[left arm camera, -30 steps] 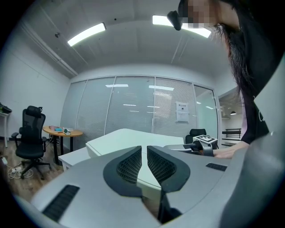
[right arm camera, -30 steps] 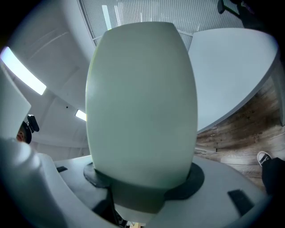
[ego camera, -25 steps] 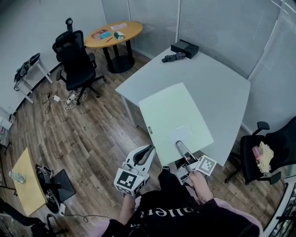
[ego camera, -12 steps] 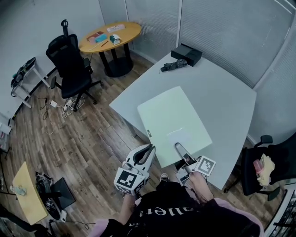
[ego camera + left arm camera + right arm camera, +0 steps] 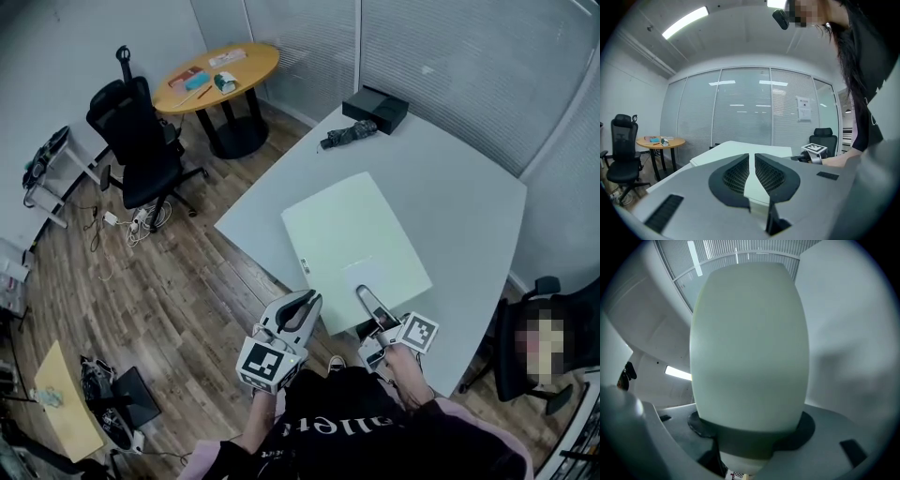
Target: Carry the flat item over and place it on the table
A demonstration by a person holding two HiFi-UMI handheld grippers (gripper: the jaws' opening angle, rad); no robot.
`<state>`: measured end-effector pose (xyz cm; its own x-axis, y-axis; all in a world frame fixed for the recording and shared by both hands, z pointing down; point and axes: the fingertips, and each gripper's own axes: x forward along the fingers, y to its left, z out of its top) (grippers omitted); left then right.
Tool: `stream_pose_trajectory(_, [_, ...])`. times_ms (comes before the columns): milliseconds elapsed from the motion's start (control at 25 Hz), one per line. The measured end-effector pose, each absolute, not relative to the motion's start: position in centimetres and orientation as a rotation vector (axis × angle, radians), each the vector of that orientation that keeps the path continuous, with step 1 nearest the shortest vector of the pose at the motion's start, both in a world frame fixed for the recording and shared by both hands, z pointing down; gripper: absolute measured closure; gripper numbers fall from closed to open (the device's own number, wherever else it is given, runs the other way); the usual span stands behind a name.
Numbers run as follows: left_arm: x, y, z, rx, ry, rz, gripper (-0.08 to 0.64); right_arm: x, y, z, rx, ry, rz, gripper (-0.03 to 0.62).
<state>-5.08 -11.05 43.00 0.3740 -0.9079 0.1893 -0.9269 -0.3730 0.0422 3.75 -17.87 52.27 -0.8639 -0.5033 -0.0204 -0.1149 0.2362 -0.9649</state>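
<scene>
A pale green flat board (image 5: 354,246) lies level over the near edge of the white table (image 5: 469,211); its near left corner juts past the table's edge. Whether it touches the tabletop I cannot tell. My right gripper (image 5: 368,300) is shut on the middle of the board's near edge. In the right gripper view the board (image 5: 750,343) fills the frame and rises out of the right gripper (image 5: 750,430). My left gripper (image 5: 304,304) hovers left of the board above the floor, shut and empty. In the left gripper view the left gripper (image 5: 751,169) points toward the table.
A black box (image 5: 375,107) and a dark bundle (image 5: 341,136) lie at the table's far edge. A round wooden table (image 5: 217,69) and a black office chair (image 5: 134,141) stand at the far left. Another chair (image 5: 530,361) is at the right, a small yellow table (image 5: 61,405) at bottom left.
The person has stepped a little toward the table, so the board now reaches slightly further over it. Both grippers keep the same state.
</scene>
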Motion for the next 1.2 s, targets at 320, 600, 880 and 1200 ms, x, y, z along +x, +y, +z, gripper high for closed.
stream_pose_trajectory(320, [-4.6,-12.3,42.7,2.468,-1.658,0.170,0.505,4.3,-18.3,52.6,-0.577,2.173,-1.669,0.304])
stream_pose_trajectory(600, [-4.5,-14.5,43.2,2.508,-1.591,0.200,0.505,4.7,-20.1,53.9,-0.651,2.139,-1.674,0.304])
stream_pose_trajectory(880, [-7.3,-18.2,43.6,2.548,-1.526,0.226,0.505,3.6,-23.8,55.3,-0.756,2.075,-1.647,0.304])
stream_pose_trajectory(1200, [-11.1,-25.0,44.1,2.637,-1.395,0.319,0.505,1.2,-29.8,56.4,-0.879,1.894,-1.660,0.304])
